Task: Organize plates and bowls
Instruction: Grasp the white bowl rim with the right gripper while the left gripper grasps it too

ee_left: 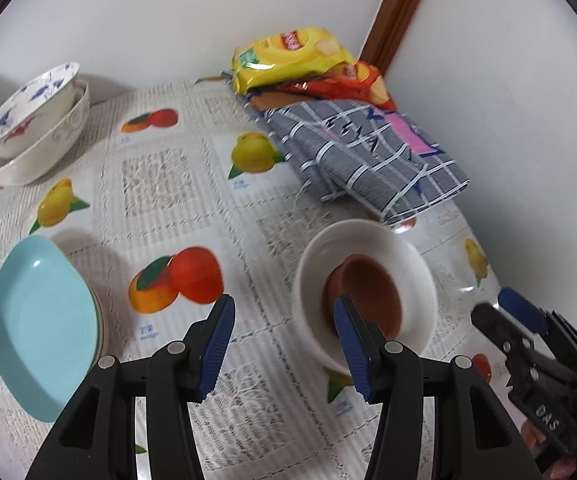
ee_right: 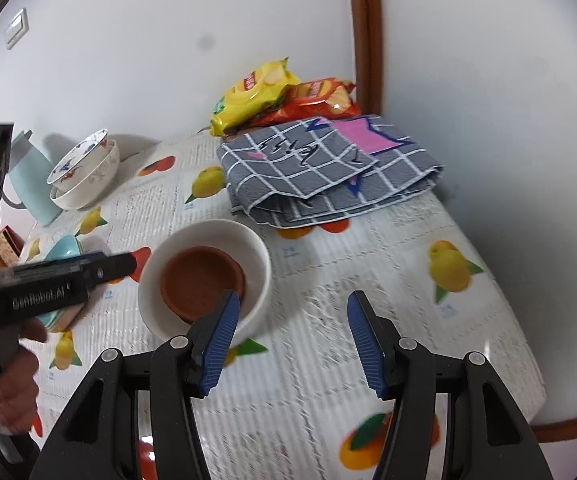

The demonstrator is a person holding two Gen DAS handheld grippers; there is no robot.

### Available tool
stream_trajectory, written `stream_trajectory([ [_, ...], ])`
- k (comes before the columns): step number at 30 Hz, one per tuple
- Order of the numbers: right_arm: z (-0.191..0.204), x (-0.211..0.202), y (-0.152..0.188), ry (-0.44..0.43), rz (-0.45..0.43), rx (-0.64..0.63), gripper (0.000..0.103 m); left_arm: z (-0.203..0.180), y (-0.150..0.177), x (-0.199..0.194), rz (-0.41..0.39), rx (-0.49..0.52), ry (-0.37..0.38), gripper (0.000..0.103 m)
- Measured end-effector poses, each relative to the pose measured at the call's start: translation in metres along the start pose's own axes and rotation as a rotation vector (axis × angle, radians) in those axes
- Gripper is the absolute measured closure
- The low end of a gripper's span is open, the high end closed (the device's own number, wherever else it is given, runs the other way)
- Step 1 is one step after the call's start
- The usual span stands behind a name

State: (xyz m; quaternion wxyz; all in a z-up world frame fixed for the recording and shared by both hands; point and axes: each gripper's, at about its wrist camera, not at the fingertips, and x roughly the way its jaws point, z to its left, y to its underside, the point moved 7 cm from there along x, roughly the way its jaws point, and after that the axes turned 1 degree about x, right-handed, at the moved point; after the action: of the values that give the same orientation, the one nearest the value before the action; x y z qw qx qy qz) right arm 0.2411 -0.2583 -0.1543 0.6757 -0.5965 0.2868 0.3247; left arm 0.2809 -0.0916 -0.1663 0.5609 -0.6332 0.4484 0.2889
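A white bowl (ee_left: 400, 252) with a small brown bowl (ee_left: 368, 284) inside sits on the fruit-print tablecloth; both show in the right wrist view too, the white bowl (ee_right: 212, 232) and the brown bowl (ee_right: 200, 276). My left gripper (ee_left: 284, 344) is open and empty, its right finger in front of the white bowl's near rim. My right gripper (ee_right: 292, 344) is open and empty, just right of that bowl. Light blue plates (ee_left: 36, 328) are stacked at the left. A blue-flowered bowl (ee_left: 28, 104) sits tilted in a white embossed bowl (ee_left: 48, 148) at the back left.
A folded grey checked cloth (ee_right: 328, 168) and yellow and red snack bags (ee_right: 256, 96) lie at the back by the wall. A light blue jug (ee_right: 28, 184) stands at the far left. The table edge (ee_right: 528, 360) curves along the right.
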Motion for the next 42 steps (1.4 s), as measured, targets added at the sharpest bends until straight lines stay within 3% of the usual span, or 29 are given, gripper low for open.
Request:
stream_trajectory([
  [7,0.010,0.034,-0.003,0.008,0.070,0.013,0.047,0.005,-0.001,0.014,0.036,0.010,-0.010,0.054],
  [10,0.009,0.044,-0.003,0.030,0.092,0.015,0.047,0.007,-0.002,0.023,0.054,0.016,-0.049,0.054],
  [13,0.008,0.056,-0.002,0.057,0.143,-0.004,0.054,0.008,-0.003,0.032,0.072,0.021,-0.063,0.054],
  [20,0.003,0.074,0.001,0.104,0.200,-0.018,0.054,0.008,-0.005,0.045,0.087,0.009,-0.075,0.054],
  [25,0.001,0.086,0.002,0.110,0.250,0.003,0.054,0.005,-0.005,0.051,0.088,0.053,-0.105,0.054],
  [33,-0.001,0.098,0.003,0.103,0.273,-0.010,0.049,0.004,-0.003,0.063,0.117,0.081,-0.128,0.052],
  [37,-0.008,0.101,0.003,0.072,0.257,0.042,0.045,0.006,-0.002,0.070,0.162,0.047,-0.079,0.052],
  [42,-0.011,0.101,0.004,0.032,0.228,0.083,0.045,0.004,-0.002,0.072,0.161,0.050,-0.065,0.055],
])
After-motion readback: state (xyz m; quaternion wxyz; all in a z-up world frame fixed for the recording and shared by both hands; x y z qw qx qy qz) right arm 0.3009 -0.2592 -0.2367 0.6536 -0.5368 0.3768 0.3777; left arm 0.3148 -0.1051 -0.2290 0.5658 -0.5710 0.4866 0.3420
